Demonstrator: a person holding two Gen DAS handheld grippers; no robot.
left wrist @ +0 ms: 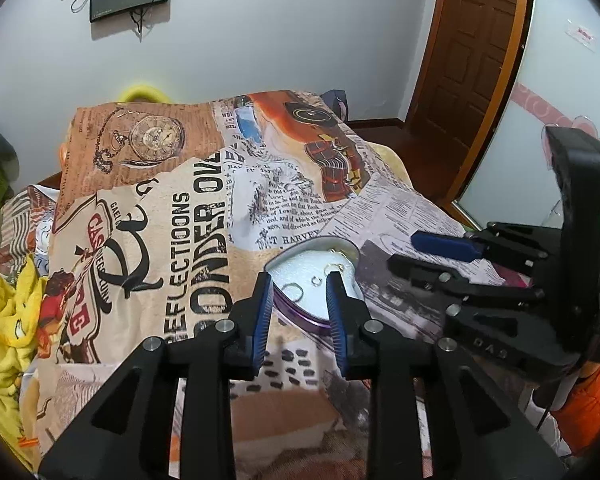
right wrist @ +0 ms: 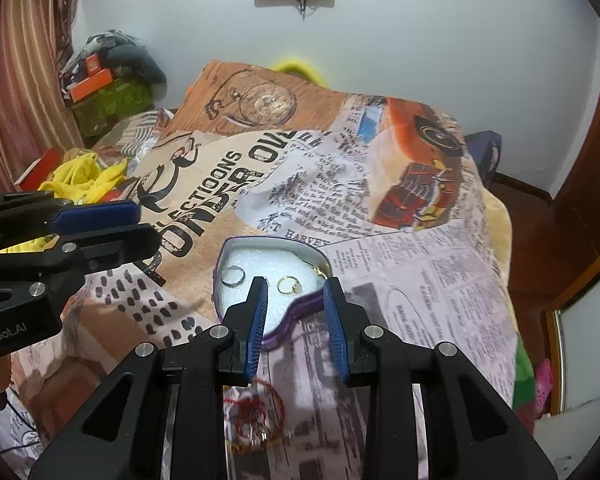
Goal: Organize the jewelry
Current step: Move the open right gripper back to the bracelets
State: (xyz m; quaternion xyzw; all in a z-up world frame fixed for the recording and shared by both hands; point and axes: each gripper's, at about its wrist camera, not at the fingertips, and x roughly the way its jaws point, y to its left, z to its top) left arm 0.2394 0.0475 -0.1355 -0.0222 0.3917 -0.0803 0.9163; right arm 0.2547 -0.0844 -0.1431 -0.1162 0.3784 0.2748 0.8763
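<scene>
Where the box sits: a heart-shaped tin point(right wrist: 274, 280) with a purple rim and white foam lining lies open on the printed newspaper-collage cloth point(right wrist: 420, 272) covering a bed.
Box direction: in the right wrist view its point faces the camera and its lobes face away.
Rings in box: one silver ring point(right wrist: 233, 276) at left, one gold ring point(right wrist: 288, 285) mid-foam, more gold pieces point(right wrist: 320, 271) at the right wall, too small to count.
Loose jewelry: a tangle of red thread bracelets point(right wrist: 256, 416) on the cloth, just nearer than the tin.
Left hand-held gripper point(left wrist: 298, 312): black frame, ribbed blue pads, jaws apart, holding nothing.
Right hand-held gripper point(right wrist: 296, 316): same build, jaws apart, empty, over the tin's near edge.
</scene>
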